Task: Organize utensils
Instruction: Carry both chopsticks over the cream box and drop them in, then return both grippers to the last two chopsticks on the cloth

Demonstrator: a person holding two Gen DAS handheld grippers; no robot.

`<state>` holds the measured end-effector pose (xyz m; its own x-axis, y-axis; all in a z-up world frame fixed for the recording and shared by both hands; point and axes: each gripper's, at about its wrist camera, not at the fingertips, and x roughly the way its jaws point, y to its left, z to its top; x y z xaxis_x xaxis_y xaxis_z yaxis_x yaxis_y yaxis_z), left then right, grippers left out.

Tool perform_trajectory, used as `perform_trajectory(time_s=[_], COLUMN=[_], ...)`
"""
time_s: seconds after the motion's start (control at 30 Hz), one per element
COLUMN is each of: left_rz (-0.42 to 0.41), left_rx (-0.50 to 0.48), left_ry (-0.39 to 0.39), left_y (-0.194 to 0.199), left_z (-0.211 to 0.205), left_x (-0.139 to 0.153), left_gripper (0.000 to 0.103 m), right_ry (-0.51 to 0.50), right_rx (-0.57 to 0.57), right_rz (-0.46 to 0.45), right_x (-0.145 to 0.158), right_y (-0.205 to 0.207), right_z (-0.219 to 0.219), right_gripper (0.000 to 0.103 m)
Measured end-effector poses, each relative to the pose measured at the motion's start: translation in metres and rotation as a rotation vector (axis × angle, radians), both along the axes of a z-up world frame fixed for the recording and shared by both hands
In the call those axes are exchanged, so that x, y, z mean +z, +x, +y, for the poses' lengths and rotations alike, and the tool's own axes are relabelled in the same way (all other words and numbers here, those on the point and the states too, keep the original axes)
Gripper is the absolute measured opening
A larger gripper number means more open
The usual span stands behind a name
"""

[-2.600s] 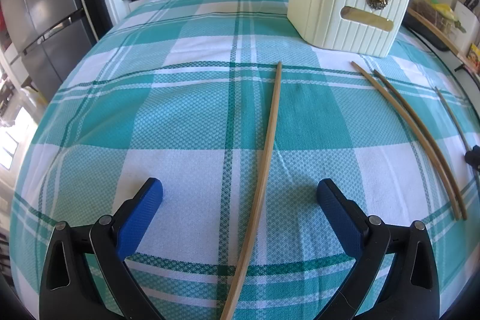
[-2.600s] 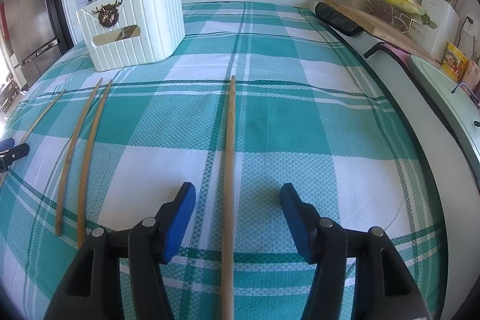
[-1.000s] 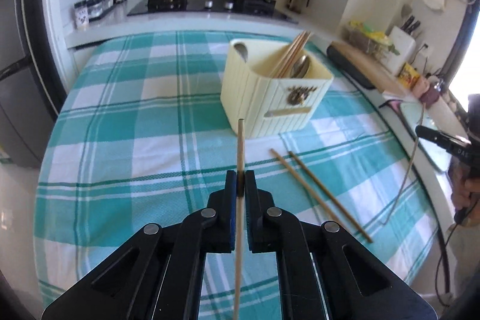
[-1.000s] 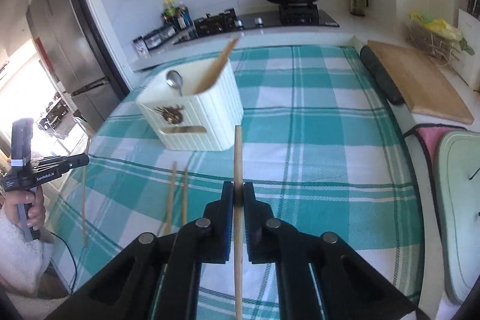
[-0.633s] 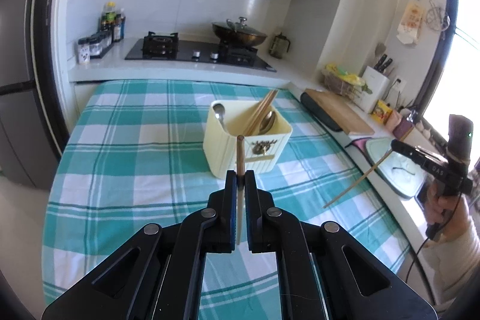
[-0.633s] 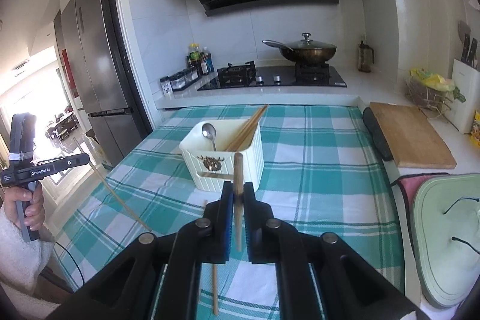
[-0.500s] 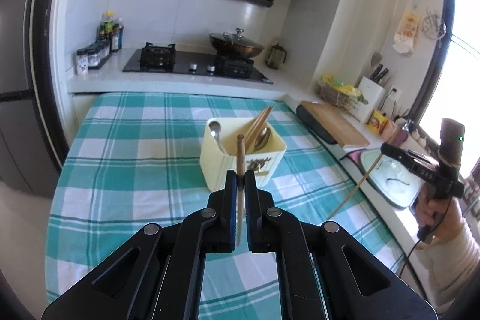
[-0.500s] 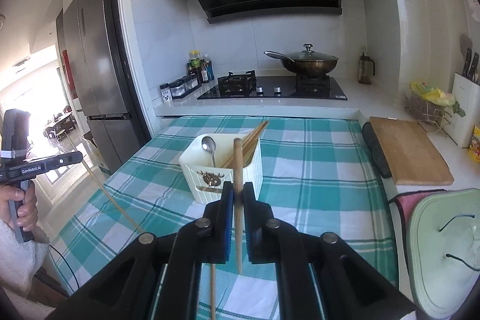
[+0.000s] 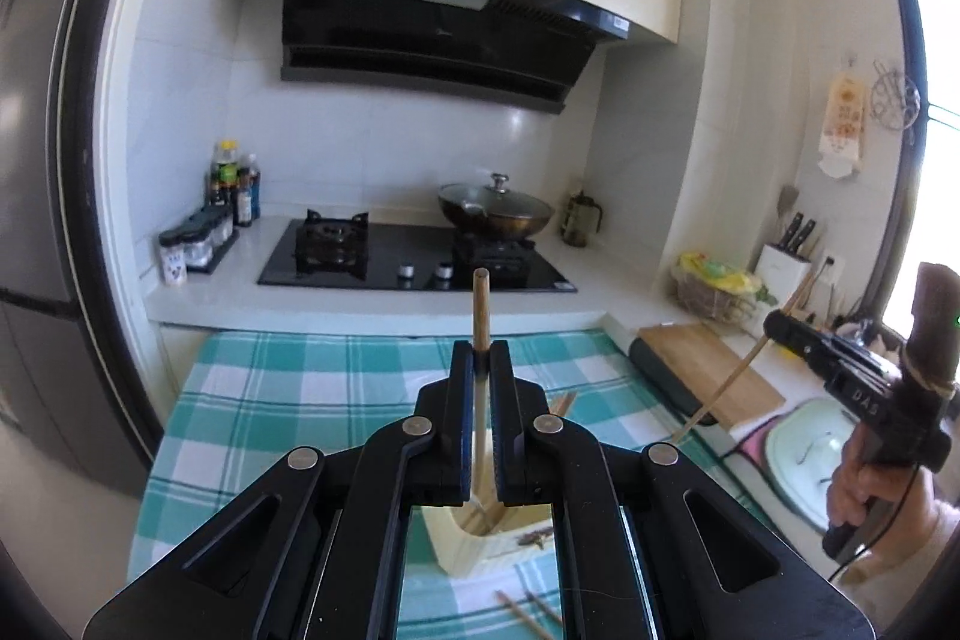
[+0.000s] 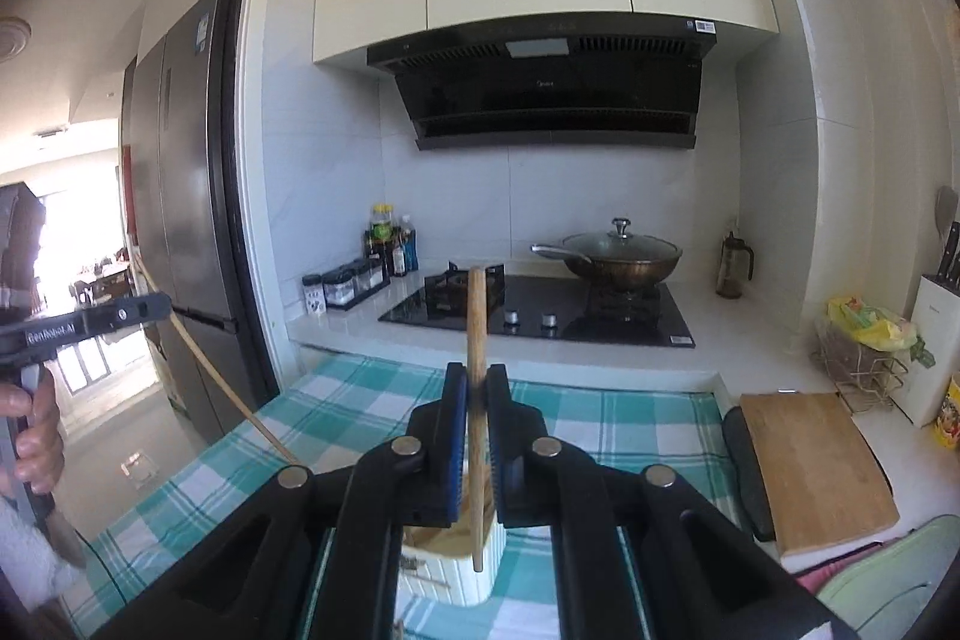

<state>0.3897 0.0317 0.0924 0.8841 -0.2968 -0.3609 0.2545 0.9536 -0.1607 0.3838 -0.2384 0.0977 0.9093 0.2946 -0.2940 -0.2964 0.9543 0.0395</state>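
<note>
The left gripper (image 9: pixel 481 358) clamps one chopstick (image 9: pixel 480 307) and the right gripper (image 10: pixel 476 388) clamps another chopstick (image 10: pixel 476 340) — both raised in open air above the cream holder (image 10: pixel 480 574) on the checked cloth (image 9: pixel 312 388). Two loose chopsticks (image 9: pixel 528 610) lie just beside the holder's base, towards the cloth's near edge

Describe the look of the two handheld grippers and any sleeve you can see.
Both the left gripper and right gripper are black scissor-like frames with silver rivets and blue finger pads. White lettering marks their bodies, a black cable trails down, and a white fluffy sleeve shows.
</note>
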Motion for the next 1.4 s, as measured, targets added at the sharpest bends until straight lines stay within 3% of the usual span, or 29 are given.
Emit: perform_trajectory(time_s=[0.1,0.17,0.27,0.37,0.5,0.57,0.6,0.63,0.67,0.73,0.9,1.0,1.17,1.27,1.4], left_rz=[0.075,0.138,0.278,0.395,0.461,0.463,0.462,0.456,0.440,0.415,0.480,0.534,0.567,0.565,0.563], left_rx=[0.002,-0.002,-0.024,-0.034,-0.043,-0.034,-0.035,-0.036,-0.030,-0.011,0.009,-0.004,0.053,0.087,0.118], left_ry=[0.019,0.034,0.050,0.065,0.067,0.067,0.061,0.055,0.053,0.070,0.119,0.110,0.107,0.080,0.067], left_y=[0.031,0.048,0.076,0.098,0.110,0.107,0.105,0.100,0.093,0.074,0.020,-0.021,-0.069,-0.085,-0.092], left_z=[-0.011,-0.016,-0.023,-0.029,-0.036,-0.039,-0.038,-0.036,-0.033,-0.024,-0.005,-0.006,-0.024,-0.033,-0.041], left_x=[-0.022,-0.038,-0.066,-0.091,-0.111,-0.111,-0.110,-0.108,-0.105,-0.104,-0.138,-0.181,-0.248,-0.271,-0.287], left_gripper=[0.003,0.003,0.003,0.003,0.004,0.013,0.030,0.050,0.058,0.074,0.083,0.086,0.086,0.086,0.086], right_ry=[0.046,0.056,0.060,-0.001,0.004,0.025,0.035,0.052,0.082,0.123,0.085,-0.005,-0.174,-0.226,-0.246], right_rx=[-0.010,-0.008,0.036,0.074,0.086,0.085,0.079,0.080,0.078,0.080,0.075,0.041,-0.085,-0.154,-0.213], right_rz=[-0.033,0.008,0.159,0.337,0.464,0.486,0.492,0.494,0.485,0.452,0.419,0.442,0.524,0.573,0.590], right_x=[-0.008,-0.021,-0.048,-0.079,-0.110,-0.118,-0.120,-0.119,-0.116,-0.108,-0.102,-0.133,-0.224,-0.267,-0.292], right_y=[0.019,0.037,0.072,0.108,0.135,0.140,0.141,0.140,0.135,0.123,0.070,0.030,-0.043,-0.075,-0.100], right_z=[0.005,0.010,0.022,0.040,0.052,0.055,0.056,0.056,0.052,0.045,0.012,-0.012,-0.050,-0.065,-0.076], right_gripper=[0.007,0.007,0.007,0.007,0.008,0.011,0.017,0.032,0.041,0.042,0.047,0.049,0.049,0.049,0.049])
